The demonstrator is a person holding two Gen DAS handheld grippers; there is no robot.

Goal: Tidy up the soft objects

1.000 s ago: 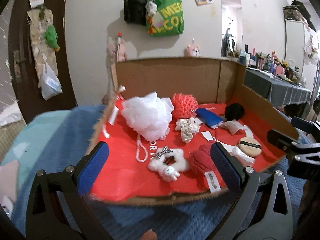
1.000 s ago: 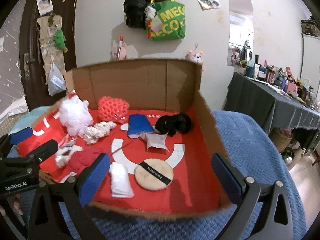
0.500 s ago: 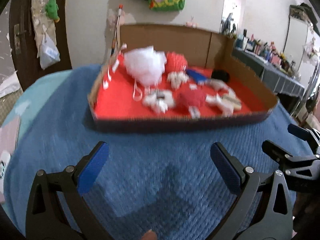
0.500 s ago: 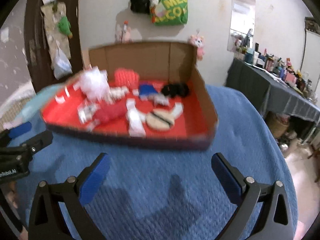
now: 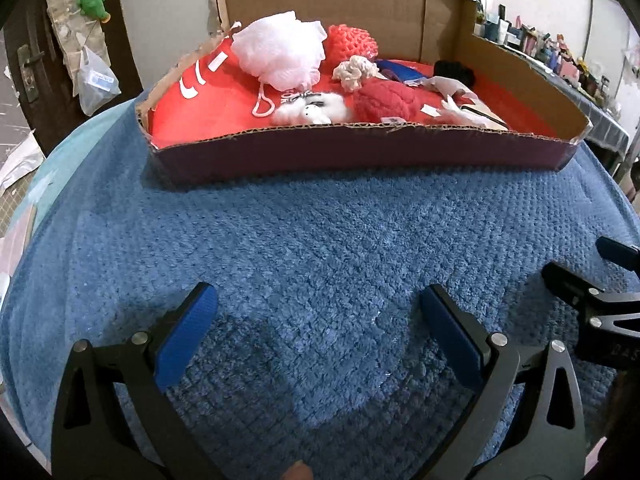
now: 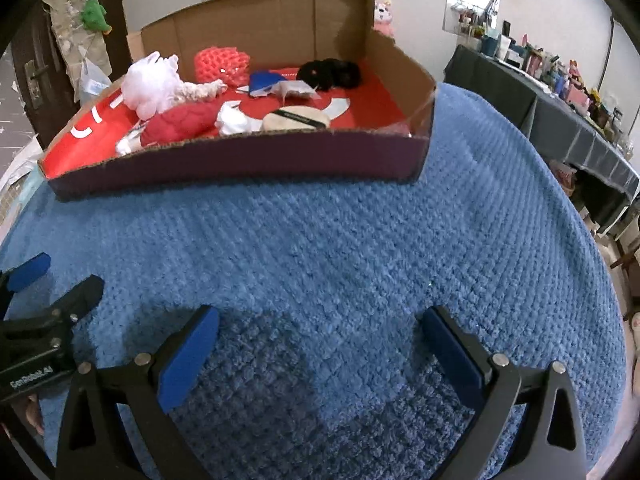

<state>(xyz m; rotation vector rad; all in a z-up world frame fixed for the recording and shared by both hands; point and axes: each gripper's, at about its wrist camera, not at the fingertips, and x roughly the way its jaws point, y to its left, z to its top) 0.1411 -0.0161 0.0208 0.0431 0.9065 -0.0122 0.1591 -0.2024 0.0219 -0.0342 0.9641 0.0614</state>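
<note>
The soft objects all lie inside the shallow cardboard box (image 5: 360, 148) with its red floor, at 12 o'clock from both cameras. In the left wrist view the white mesh puff (image 5: 280, 54) sits at 11 o'clock, the coral net sponge (image 5: 354, 42) just behind it at 12, the cream scrunchie (image 5: 354, 72) in front of that, the white plush toy (image 5: 316, 110) and the red knitted piece (image 5: 390, 102) against the near wall. The right wrist view adds the black scrunchie (image 6: 332, 72) at 12 o'clock by the back wall, the blue cloth (image 6: 266, 82) beside it, and the round powder puff (image 6: 298, 120) near the front wall.

Nothing lies loose on the blue blanket (image 5: 320, 248). The collecting looks done; at most, tidying within the box is left.

The left gripper (image 5: 318, 324) and the right gripper (image 6: 320, 332) hover low over the blanket at 6 o'clock, well apart from the box, each with jaws spread wide and holding nothing.
</note>
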